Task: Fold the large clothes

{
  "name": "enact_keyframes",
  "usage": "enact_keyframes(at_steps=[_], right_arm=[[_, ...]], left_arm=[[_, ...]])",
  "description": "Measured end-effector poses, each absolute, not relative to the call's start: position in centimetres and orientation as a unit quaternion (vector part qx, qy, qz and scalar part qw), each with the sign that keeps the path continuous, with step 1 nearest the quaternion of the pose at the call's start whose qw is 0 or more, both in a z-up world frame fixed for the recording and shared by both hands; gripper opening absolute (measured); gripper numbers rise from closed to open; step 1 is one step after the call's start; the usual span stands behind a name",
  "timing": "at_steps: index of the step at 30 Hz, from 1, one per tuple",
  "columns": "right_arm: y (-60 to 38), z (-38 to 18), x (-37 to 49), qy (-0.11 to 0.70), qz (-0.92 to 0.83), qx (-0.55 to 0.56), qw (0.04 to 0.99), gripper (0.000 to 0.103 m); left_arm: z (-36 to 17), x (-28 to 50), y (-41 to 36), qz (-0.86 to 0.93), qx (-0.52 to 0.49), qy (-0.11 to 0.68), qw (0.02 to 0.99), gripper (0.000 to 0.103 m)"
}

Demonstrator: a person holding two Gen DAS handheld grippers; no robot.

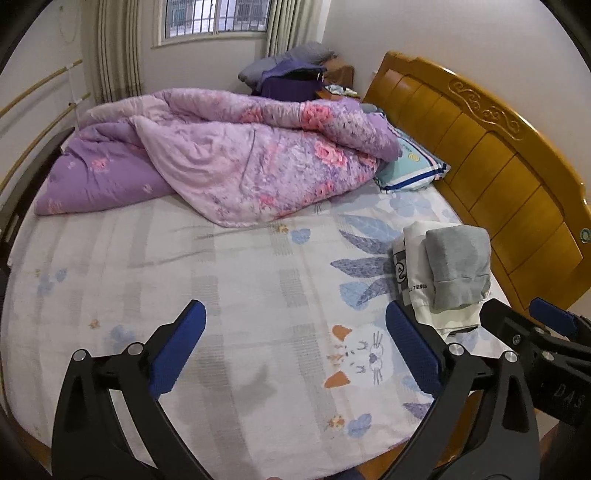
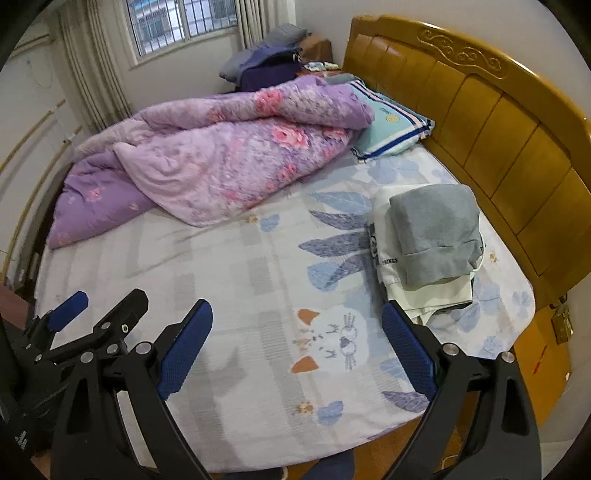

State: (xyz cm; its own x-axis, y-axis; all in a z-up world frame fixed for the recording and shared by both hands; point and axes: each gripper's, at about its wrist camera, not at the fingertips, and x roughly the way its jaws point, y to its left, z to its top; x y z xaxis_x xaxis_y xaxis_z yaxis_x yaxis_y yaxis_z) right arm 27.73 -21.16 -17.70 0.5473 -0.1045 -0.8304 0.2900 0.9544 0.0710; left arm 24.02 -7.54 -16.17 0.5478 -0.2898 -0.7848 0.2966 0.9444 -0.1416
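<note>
1. The left gripper (image 1: 295, 343) hovers low over the near edge of the bed, its blue-padded fingers (image 1: 177, 350) spread wide apart with nothing between them
2. The right gripper (image 2: 297, 347) hangs just beside it on the right, its fingers (image 2: 186, 349) likewise wide apart and empty; each gripper shows at the edge of the other's view
3. Beneath both lies the bedsheet (image 1: 221, 280), pale checks with blue leaves and a printed cat face (image 2: 340, 343) between the right gripper's fingers
4. The folded clothes sit stacked on the sheet near the headboard side, just beyond the right-hand fingers: a folded grey garment (image 2: 436, 236) rests on top of a folded white garment (image 2: 424, 295) with black lettering, and a dark edge peeks out under the pile
5. Farther back, a rumpled purple floral quilt (image 1: 236, 162) is heaped across the bed, partly covering a teal striped pillow (image 2: 391, 125)
6. The wooden headboard (image 1: 487, 147) runs along the right
7. Beyond the bed, grey and purple bedding (image 1: 291, 70) is piled under a barred window (image 2: 181, 22) with curtains
</note>
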Motion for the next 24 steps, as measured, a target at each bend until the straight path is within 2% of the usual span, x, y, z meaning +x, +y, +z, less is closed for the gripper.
enact_keyframes(at_steps=[14,24], right_arm=[[-18.2,-10.2,22.0,0.436,-0.083,0.075,0.893,0.089],[-17.3,-7.6,19.7,0.418,-0.087,0.064,0.902,0.09]], left_arm=[[-8.3,18.0,-5.2,-0.164,-0.009,0.419,0.893,0.098],[-4.4,15.1,-4.4,-0.153,0.007,0.392,0.907,0.098]])
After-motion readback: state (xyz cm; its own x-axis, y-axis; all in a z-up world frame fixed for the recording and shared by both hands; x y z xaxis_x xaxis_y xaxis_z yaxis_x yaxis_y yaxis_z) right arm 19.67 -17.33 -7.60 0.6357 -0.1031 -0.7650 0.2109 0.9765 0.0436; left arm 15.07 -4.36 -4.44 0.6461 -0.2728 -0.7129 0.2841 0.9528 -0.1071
